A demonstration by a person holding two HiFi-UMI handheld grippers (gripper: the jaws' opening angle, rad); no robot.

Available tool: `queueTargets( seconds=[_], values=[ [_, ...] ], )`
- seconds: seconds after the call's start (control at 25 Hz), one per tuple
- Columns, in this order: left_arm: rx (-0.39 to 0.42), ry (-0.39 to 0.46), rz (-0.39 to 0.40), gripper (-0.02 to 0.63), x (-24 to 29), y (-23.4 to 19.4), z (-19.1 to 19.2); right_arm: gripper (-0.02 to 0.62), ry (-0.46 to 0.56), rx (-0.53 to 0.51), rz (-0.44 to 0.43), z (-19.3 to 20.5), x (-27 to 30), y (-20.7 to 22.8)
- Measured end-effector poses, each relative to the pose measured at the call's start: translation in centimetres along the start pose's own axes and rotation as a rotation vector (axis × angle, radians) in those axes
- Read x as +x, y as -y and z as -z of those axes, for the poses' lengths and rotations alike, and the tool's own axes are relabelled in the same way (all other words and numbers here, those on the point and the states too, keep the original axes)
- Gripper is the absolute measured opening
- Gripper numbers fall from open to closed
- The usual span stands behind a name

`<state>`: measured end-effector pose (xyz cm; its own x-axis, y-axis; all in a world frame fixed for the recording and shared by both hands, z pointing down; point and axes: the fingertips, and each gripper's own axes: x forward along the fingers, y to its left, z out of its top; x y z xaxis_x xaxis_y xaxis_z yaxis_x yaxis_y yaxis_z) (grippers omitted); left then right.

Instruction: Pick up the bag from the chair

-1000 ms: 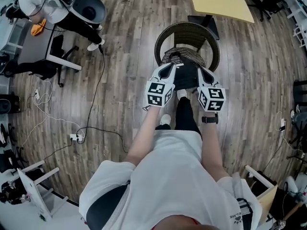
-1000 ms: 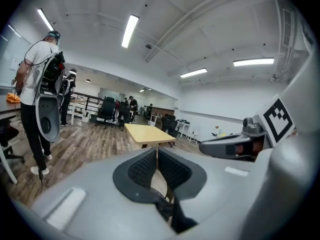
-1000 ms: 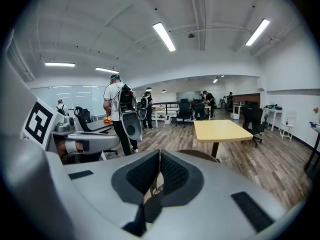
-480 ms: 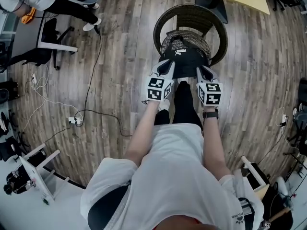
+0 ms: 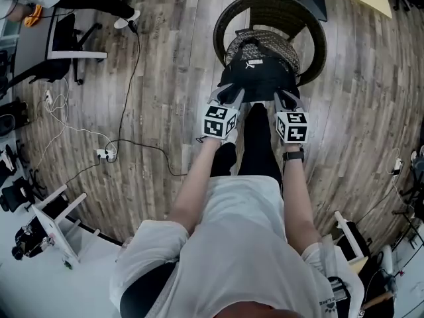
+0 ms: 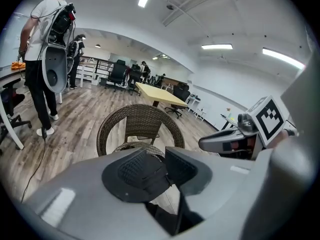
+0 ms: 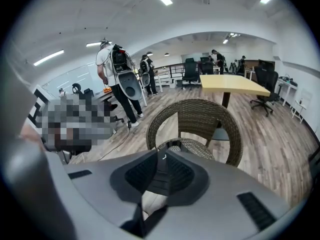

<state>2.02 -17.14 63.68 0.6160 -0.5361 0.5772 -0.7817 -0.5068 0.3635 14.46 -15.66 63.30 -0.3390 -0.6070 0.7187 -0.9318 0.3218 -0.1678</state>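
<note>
Black fabric bag [image 5: 257, 78] sits on the round brown wicker chair [image 5: 317, 42] seat. Right gripper [image 5: 283, 99] is pinched on its near edge; left gripper [image 5: 232, 97] jaws have just been opening, fabric loose between them. I reckon next is reclamp left, then lift.

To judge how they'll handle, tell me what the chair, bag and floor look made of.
The chair: woven wicker or rattan, possibly synthetic, dark brown and matt; the weave shows on back and seat.
The bag: black fabric, probably nylon or polyester; it slumps softly, matt.
The floor: wood-look planks, grey-brown, grain and seams visible; laminate or wood, unclear.
</note>
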Motion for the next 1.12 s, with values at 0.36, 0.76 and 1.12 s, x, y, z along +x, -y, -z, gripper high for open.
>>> queueTargets(
  seconds=[0.36,0.76,1.12],
  values=[
    [-0.022,-0.096,-0.013,0.138,3.4,-1.9,4.5,0.014,-0.064,-0.019,-0.020,3.0,3.0,2.6],
    [0.011,-0.213,-0.012,0.166,5.9,-4.2,9.1,0.187,-0.195,-0.133,-0.098,7.0,6.3,5.3],
    [0.011,-0.344,-0.010,0.213,8.8,-7.7,14.5,0.258,-0.279,-0.195,-0.167,10.6,9.9,7.3]
  ],
)
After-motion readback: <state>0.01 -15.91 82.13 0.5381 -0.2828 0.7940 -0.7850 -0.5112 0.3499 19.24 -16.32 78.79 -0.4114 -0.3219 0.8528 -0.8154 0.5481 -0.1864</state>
